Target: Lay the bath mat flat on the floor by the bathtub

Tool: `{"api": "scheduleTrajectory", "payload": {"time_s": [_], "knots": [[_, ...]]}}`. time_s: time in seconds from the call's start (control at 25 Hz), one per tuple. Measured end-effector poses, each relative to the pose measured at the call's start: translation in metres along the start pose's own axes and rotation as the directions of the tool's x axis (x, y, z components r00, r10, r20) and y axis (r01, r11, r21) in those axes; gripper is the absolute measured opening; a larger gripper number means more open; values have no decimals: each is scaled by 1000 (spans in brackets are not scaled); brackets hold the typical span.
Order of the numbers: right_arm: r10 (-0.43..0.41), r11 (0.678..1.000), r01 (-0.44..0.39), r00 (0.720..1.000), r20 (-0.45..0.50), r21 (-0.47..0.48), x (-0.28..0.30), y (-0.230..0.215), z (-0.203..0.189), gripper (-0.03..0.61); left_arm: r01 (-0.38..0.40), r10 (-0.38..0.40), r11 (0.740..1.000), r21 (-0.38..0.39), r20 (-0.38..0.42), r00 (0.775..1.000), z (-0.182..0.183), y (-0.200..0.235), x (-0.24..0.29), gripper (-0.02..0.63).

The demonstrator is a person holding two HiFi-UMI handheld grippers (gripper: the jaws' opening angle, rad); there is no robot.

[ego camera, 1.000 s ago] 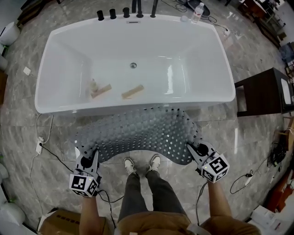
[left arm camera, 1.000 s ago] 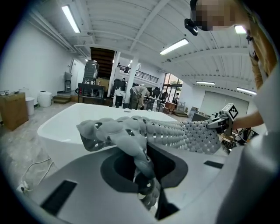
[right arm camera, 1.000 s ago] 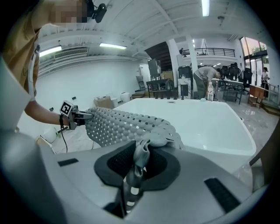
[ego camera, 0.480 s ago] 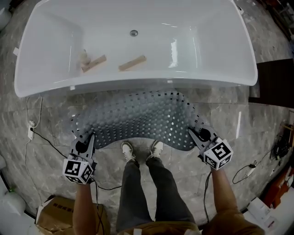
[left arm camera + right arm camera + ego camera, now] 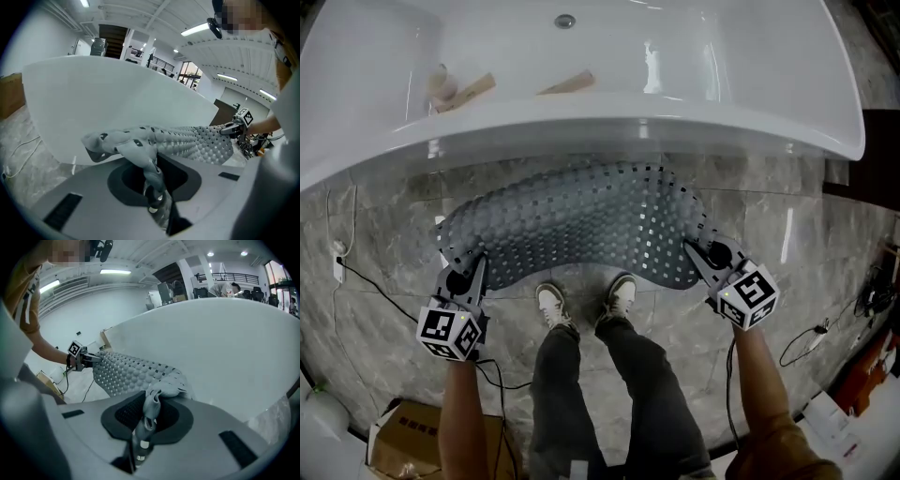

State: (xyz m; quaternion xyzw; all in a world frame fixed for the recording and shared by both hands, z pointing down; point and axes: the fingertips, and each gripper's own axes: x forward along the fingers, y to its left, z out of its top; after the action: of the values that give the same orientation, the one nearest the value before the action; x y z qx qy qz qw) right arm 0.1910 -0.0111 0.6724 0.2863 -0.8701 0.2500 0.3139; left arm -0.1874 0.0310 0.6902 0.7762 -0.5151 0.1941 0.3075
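A grey perforated bath mat [image 5: 581, 225] hangs stretched between my two grippers, sagging over the marble floor just in front of the white bathtub [image 5: 628, 112]. My left gripper [image 5: 467, 277] is shut on the mat's near left corner, and the pinched mat [image 5: 145, 157] bunches between the jaws. At the near right corner my right gripper [image 5: 705, 258] is shut on the mat [image 5: 152, 401] too. Across the mat, each gripper view shows the other gripper [image 5: 234, 129] [image 5: 82, 359]. The person's shoes [image 5: 581, 302] stand just behind the mat's near edge.
Two wooden blocks [image 5: 516, 89] lie inside the tub near the drain [image 5: 565, 21]. A black cable [image 5: 375, 286] runs over the floor at the left, a cardboard box [image 5: 403, 441] sits at the bottom left, and a dark cabinet edge [image 5: 872, 192] shows at the right.
The view has tipped down and closer, so the tub fills the top. Both grippers have carried the mat slightly forward toward the tub, still gripping its corners.
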Motion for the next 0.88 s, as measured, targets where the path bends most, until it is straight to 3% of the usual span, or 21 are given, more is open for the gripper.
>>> {"api": "scheduleTrajectory", "payload": {"time_s": [0.28, 0.88], "knots": [[-3, 1000, 3, 1000, -21, -3, 49, -26, -57, 51, 21, -21, 1000, 7, -25, 999, -59, 23, 59, 60], [-32, 999, 31, 999, -13, -18, 120, -63, -117, 49, 49, -48, 998, 34, -38, 998, -114, 59, 137, 60]]}}
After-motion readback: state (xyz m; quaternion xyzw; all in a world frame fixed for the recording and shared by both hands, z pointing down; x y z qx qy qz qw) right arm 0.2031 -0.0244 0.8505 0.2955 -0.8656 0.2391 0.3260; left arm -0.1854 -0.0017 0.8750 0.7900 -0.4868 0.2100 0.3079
